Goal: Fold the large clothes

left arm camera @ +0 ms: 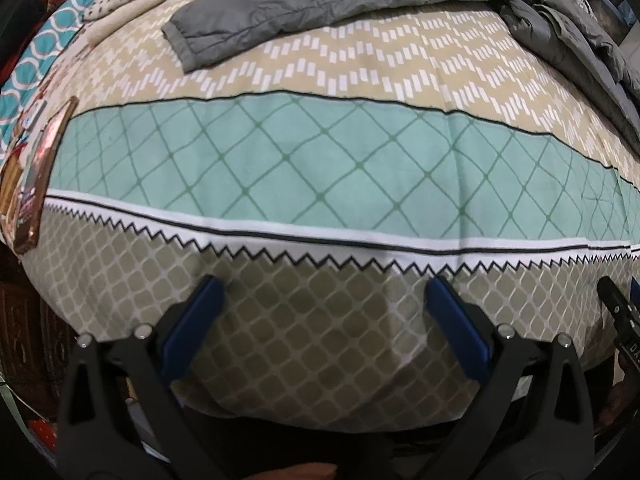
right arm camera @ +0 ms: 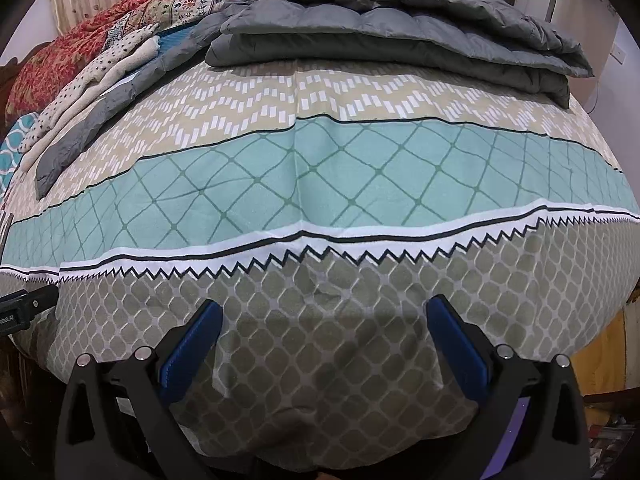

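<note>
1. The left gripper [left arm camera: 324, 284] is hovering over the bed, pointing steeply down. Its two blue-padded black fingers are standing wide apart and are gripping nothing; only bedsheet is showing between them.
2. The right gripper [right arm camera: 324, 304] is hanging the same way. In its own view its jaws are standing wide apart and empty, above slightly rumpled sheet.
3. The grey padded jacket [right arm camera: 400, 36], quilted in puffy channels with a dull sheen, is lying in a thick stack at 12 to 1 o'clock in the right view, well apart from both grippers.
4. One jacket sleeve [left arm camera: 224, 32] is stretching flat across the sheet toward 11 o'clock in the left view, ending in a stitched cuff.
5. The bedsheet [left arm camera: 320, 160] is covering the mattress in printed bands: olive lattice nearest the fingers, a black zigzag on white, a mint band crossed by green diamonds, then beige with white dashes in chevrons.
6. A cream fabric with black dots [right arm camera: 92, 76] is lying in soft folds at 10 o'clock in the right view, with a red floral quilt [right arm camera: 60, 52] bunching behind it.
7. A teal cloth with white oval outlines [left arm camera: 32, 60] is lying at 10 o'clock in the left view.
8. A flat, glossy copper-coloured object [left arm camera: 40, 168], possibly a phone, is resting at 9 o'clock in the left view, at the sheet's edge.
</note>
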The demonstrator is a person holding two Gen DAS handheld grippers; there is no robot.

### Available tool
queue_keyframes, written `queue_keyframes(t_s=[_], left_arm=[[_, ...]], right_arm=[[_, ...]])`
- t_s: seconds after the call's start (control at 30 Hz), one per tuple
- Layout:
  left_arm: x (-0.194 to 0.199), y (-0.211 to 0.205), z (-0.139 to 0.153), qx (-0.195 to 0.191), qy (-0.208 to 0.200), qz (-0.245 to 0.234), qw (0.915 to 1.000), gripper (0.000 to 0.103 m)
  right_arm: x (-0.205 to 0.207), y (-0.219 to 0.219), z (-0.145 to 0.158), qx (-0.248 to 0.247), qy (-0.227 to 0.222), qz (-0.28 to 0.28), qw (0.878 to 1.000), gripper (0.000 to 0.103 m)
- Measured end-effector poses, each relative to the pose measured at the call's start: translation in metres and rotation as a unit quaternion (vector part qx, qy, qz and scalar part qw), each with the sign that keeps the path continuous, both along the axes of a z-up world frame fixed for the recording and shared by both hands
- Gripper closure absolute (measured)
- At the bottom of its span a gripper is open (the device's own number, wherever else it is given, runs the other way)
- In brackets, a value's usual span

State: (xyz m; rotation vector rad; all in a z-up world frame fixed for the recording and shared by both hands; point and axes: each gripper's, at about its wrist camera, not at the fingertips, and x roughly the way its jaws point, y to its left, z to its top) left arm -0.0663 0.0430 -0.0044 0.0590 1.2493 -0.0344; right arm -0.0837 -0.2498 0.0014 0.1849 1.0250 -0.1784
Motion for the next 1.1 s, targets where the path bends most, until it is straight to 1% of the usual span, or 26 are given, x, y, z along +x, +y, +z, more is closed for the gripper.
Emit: queue_keyframes(t_s=[0.2, 0.7, 0.93, 1.1], left_arm=[[0.0038, 0.0049, -0.0012, -0.008, 0.004, 0.004, 1.0, 0.004], [0.0026, 0.0041, -0.0027, -0.007, 0.002, 0.003, 1.0, 0.004], [-0.0038, 0.0033, -0.0045, 0.0, -0.026, 0.004, 0.9997, 0.004], [-0.0032, 0.0055, -0.0059, 0.004, -0.029, 0.002, 0.9996, 0.004]], right_arm=[[0.0016, 0.0015, -0.0002, -0.003, 0.0, -0.001, 1.0, 0.089], [0.0041, 0.0031, -0.0017, -0.005, -0.001, -0.002, 1.0, 0.089], [0.0055, 0.0024, -0.0016, -0.001, -0.004, -0.006, 1.0, 0.089], [0.0044, 0.0023, -0.0019, -0.001, -0.006, -0.007, 1.0, 0.089]])
